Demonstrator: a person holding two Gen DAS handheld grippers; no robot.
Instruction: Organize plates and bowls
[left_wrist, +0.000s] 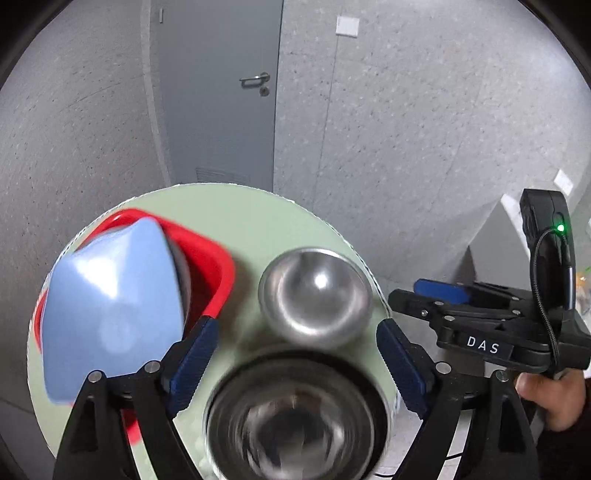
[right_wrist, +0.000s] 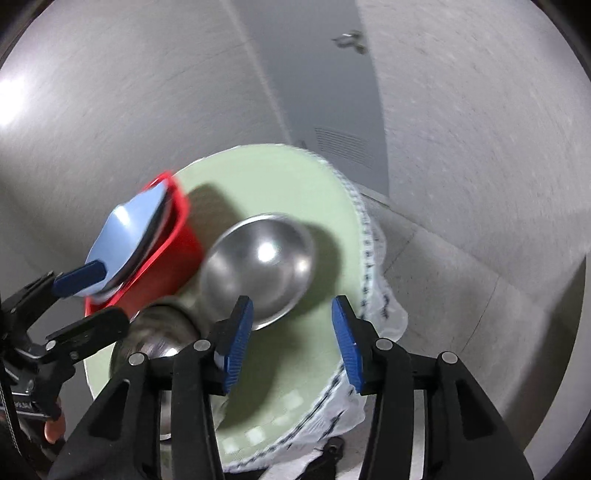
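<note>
A light blue plate stands on edge in a red rack on a round green table. A small steel bowl sits at the table's middle. A larger steel bowl, blurred, lies just under my left gripper, which is open and empty above it. My right gripper is open and empty above the small bowl's near rim. The plate, rack and larger bowl also show in the right wrist view.
A white patterned cloth hangs over the table's right edge. A grey door and speckled walls stand behind the table. The right gripper's body is to the table's right; the left gripper's body is at its left.
</note>
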